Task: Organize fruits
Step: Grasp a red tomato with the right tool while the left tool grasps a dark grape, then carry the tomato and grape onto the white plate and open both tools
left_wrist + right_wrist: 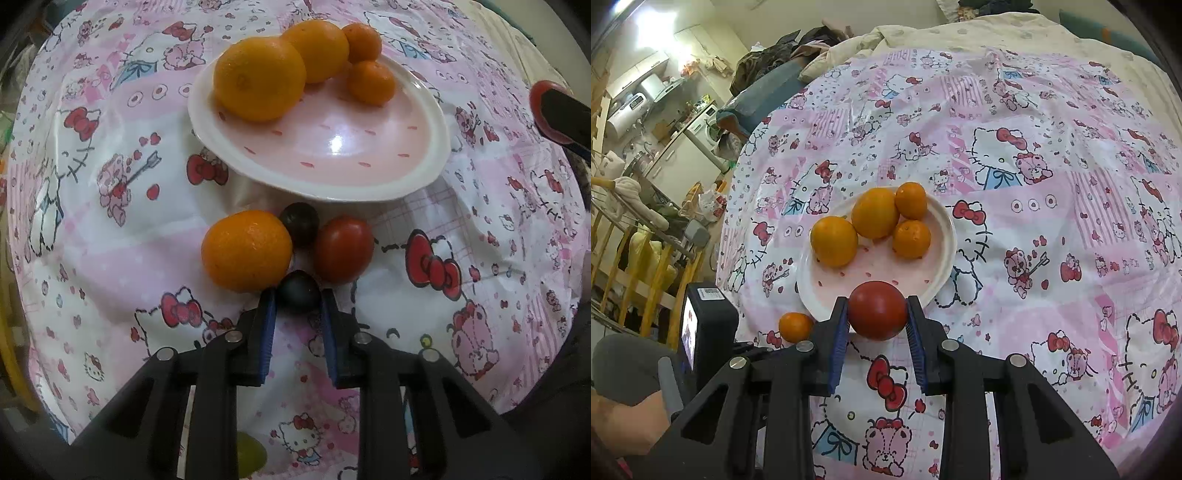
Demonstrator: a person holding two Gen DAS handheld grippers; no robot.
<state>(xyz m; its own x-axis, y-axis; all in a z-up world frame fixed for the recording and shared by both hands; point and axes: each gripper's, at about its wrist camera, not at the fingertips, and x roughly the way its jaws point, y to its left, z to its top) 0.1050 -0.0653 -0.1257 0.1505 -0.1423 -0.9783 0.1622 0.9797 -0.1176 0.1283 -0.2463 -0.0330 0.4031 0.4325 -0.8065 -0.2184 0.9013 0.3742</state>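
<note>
Because the fruits are being gathered onto the plate (942, 236), the right gripper (877, 314) pinches a tomato (877, 310) above its rim while the left gripper (298, 301) pinches a dark grape (298, 295) on the tablecloth (443, 295) beside a loose orange (246, 250).

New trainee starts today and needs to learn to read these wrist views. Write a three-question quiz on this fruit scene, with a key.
1. True or false: the plate holds four orange fruits.
2. What is the right gripper shut on?
A. a red tomato
B. an orange
C. nothing
3. Fill in: the left gripper is closed on a small ______ fruit beside the lone orange on the tablecloth.

Key
1. True: four sit together at the plate's far side.
2. A: the red tomato is clamped between the blue pads.
3. Dark: the small dark fruit sits between the fingers.
</note>
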